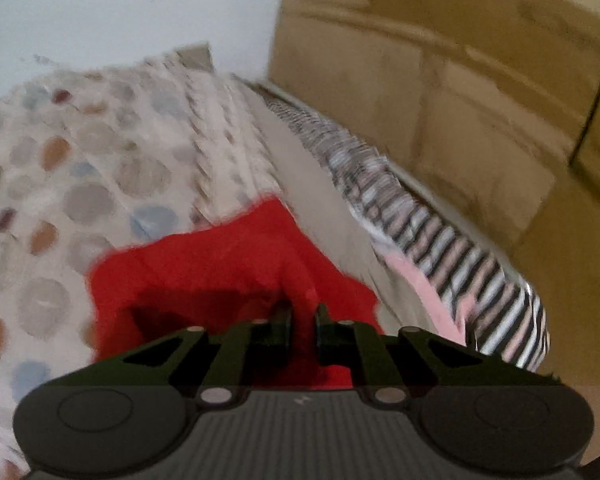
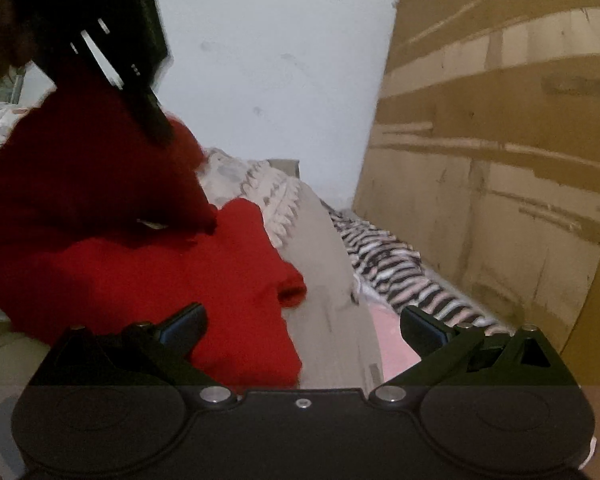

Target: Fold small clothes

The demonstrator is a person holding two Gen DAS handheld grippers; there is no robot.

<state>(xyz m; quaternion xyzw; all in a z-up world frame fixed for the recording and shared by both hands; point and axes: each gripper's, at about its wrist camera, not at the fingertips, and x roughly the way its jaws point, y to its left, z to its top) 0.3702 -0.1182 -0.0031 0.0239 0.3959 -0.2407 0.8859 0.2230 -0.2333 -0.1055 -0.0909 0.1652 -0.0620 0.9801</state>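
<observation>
A small red garment [image 1: 228, 264] lies on a bed with a dotted cover. My left gripper [image 1: 303, 320] is shut on a pinch of its cloth and holds that part up. In the right wrist view the same red garment [image 2: 160, 280] shows partly lifted, with the left gripper [image 2: 152, 120] above it gripping a raised fold. My right gripper [image 2: 302, 330] is open and empty, its jaws wide apart just above the garment's right edge and a beige cloth [image 2: 324, 264].
A dotted bed cover [image 1: 80, 168] spreads to the left. A beige cloth [image 1: 312, 184], a pink item [image 1: 432, 288] and a striped cloth [image 1: 420, 220] lie along the bed's right edge. A large cardboard sheet [image 1: 460, 80] stands right; a white wall [image 2: 268, 60] is behind.
</observation>
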